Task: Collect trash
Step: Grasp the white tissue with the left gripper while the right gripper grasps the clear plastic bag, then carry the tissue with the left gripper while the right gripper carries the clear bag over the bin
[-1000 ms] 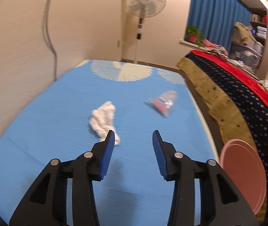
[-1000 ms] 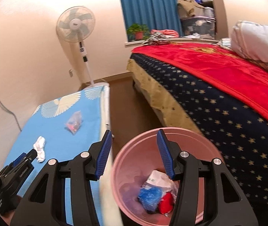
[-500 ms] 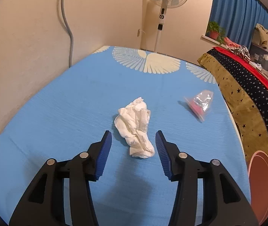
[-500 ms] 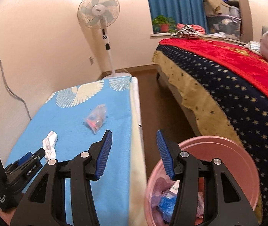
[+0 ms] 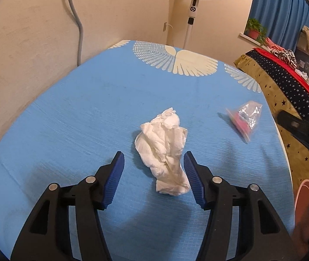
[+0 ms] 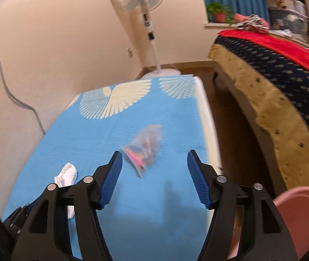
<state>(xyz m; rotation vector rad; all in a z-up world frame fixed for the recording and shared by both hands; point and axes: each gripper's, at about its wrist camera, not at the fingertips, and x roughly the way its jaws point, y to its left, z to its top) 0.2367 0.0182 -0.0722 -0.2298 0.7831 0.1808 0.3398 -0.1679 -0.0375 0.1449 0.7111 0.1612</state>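
A crumpled white tissue (image 5: 165,150) lies on the blue mattress cover (image 5: 78,113). My left gripper (image 5: 153,178) is open and its fingers stand either side of the tissue's near end; the right finger is close to it. A clear plastic bag with pink scraps (image 5: 245,119) lies to the right. In the right wrist view my right gripper (image 6: 154,176) is open and empty above the mattress, with that bag (image 6: 144,150) just beyond its fingers and the tissue (image 6: 66,177) at left. The pink bin (image 6: 302,219) stands on the floor at lower right.
A wall with a grey cable (image 5: 78,21) runs along the mattress's left side. A standing fan (image 6: 147,21) is at the far end. A bed with a star-patterned blanket (image 6: 284,82) lies to the right across a strip of floor (image 6: 230,108).
My left gripper has moved in over the tissue, which now lies between its fingers. My right gripper has swung left from above the pink bin to over the mattress, facing the plastic bag.
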